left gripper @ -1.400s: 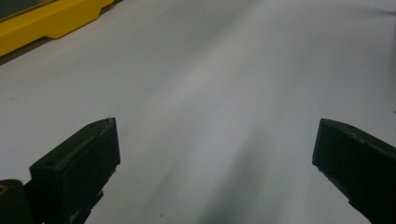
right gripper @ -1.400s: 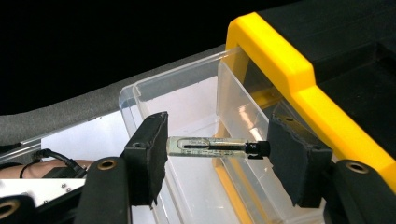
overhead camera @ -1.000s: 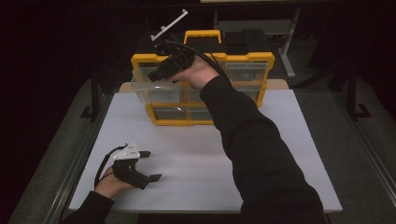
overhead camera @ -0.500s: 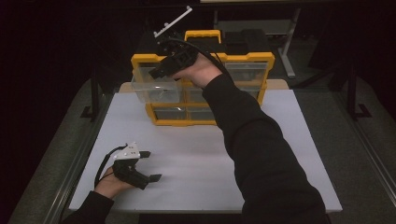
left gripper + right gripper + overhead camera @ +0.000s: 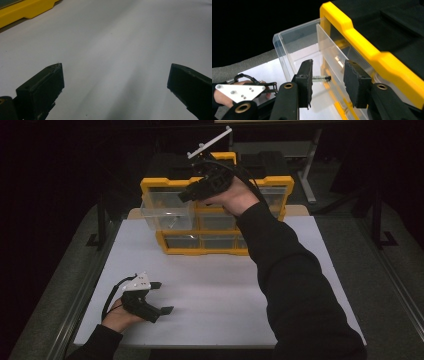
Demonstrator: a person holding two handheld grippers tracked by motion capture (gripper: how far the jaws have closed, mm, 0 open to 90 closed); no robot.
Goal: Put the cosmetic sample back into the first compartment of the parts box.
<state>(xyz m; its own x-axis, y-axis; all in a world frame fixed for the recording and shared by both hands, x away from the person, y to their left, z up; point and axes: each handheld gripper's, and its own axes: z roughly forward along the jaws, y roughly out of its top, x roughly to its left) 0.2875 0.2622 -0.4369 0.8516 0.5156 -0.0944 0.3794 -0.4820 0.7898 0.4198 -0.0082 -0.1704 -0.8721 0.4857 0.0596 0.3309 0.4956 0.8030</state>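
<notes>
A yellow organiser (image 5: 218, 252) with clear drawers stands at the back of the white table (image 5: 225, 295). Its top-left drawer (image 5: 167, 214) is pulled out. My right gripper (image 5: 186, 196) hovers above the organiser's top, beside that drawer, pointing left and down. Its jaws have just been closing, but stay apart with nothing pressed between them. In the right gripper view, a small screw (image 5: 321, 79) shows through the gap of the right gripper (image 5: 328, 75), apparently lying inside the clear drawer (image 5: 294, 45). My left gripper (image 5: 164, 296) rests open on the table at the front left, its jaws (image 5: 115, 82) wide over bare white surface.
The organiser's yellow frame (image 5: 362, 45) runs along the right of the right gripper view, and its corner (image 5: 25, 10) shows in the left gripper view. A white plate (image 5: 210, 142) sticks up from the right gripper. Dark floor surrounds the table, with a table leg (image 5: 310, 175) at the back.
The right hand has shifted to the right and slightly up, from over the pulled-out drawer toward the organiser's top middle. The left hand and gripper have not moved.
</notes>
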